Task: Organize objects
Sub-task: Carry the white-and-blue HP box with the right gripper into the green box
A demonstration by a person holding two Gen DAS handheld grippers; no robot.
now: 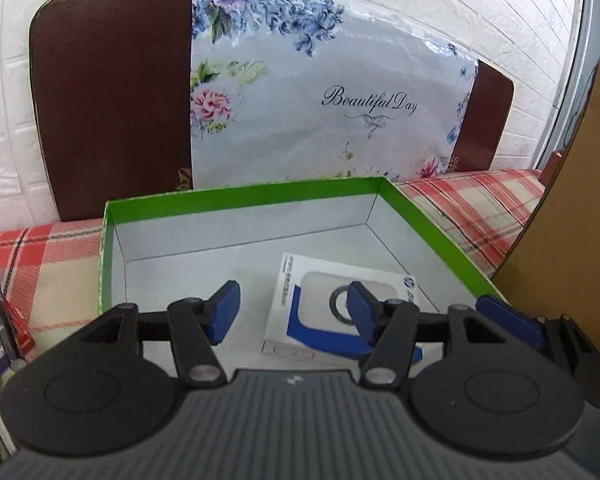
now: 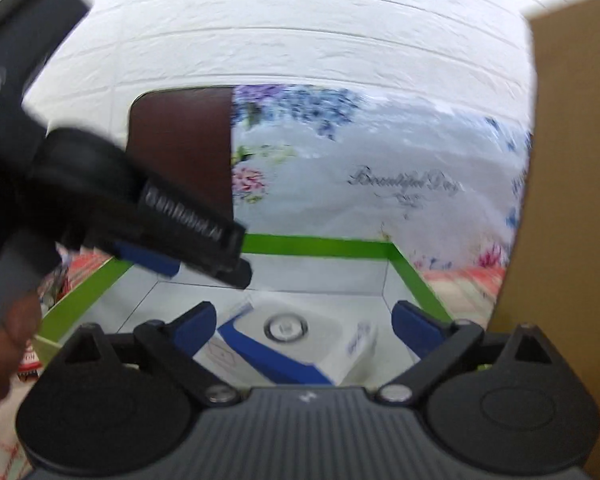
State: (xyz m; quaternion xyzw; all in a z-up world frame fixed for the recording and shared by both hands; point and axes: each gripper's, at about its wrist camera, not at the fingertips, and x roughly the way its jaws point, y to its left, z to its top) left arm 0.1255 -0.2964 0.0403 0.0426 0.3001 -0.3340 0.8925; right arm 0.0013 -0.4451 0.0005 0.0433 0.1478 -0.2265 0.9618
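The small white-and-blue package [image 1: 332,312] lies flat inside the green-rimmed box [image 1: 428,216], probably its intended place. Both the left gripper [image 1: 294,312] and the right gripper [image 2: 304,322] hover above it, fingers spread open, holding nothing.

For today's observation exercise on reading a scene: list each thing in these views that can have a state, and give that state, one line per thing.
Green box: open, no lid on it, holding one package.
White and blue package: lying flat on the box floor, sealed as far as shows.
Left gripper: open, above the package, holding nothing.
Right gripper: open, above the package, holding nothing.
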